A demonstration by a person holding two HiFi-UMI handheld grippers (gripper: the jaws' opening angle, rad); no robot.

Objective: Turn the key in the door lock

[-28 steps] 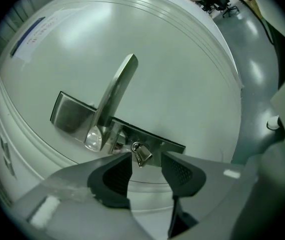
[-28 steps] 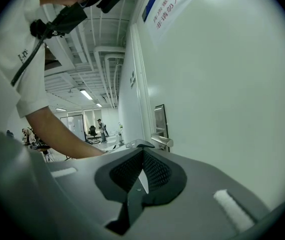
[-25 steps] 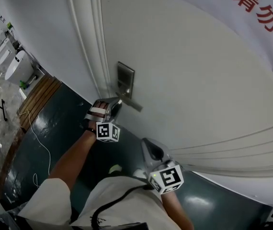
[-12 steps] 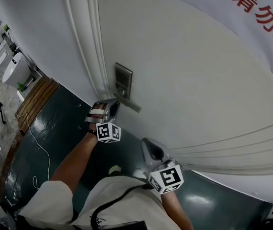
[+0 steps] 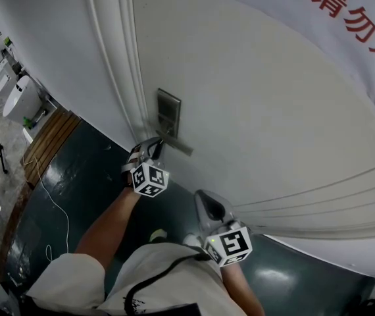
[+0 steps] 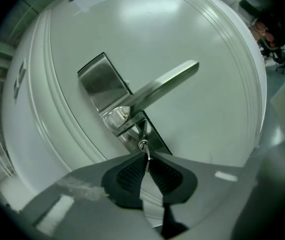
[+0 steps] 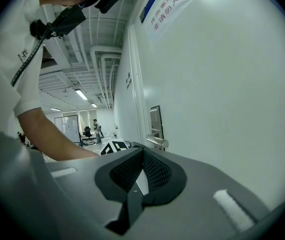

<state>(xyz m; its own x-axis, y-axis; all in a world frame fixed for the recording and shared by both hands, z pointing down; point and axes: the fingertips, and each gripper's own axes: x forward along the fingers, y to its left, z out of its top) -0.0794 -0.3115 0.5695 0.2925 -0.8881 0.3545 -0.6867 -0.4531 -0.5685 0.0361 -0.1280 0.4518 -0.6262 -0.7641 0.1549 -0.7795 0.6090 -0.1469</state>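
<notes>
A thin silver key [image 6: 143,147] juts from the lock [image 6: 153,134] toward the camera — edge-on, seemingly upright. The left gripper [image 6: 146,160] jaws are closing on it (the right gripper [image 7: 141,170] jaws meet, empty).

1 door [image 5: 273,124], 1 lock plate [image 5: 168,110], 1 lever handle [image 6: 165,84], 1 key [image 6: 144,146]. 2 grippers: left gripper [image 6: 145,156] (jaws closing, key betw. them), right gripper [image 7: 141,151]. 2 marker cubes [image 5: 150,179] [image 5: 230,243]. 1 banner [image 5: 345,25] w/ red chars.

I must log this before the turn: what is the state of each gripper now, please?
Left gripper: jaws closing, pads pinching the key in the door lock.
Right gripper: closed, holding nothing.
</notes>
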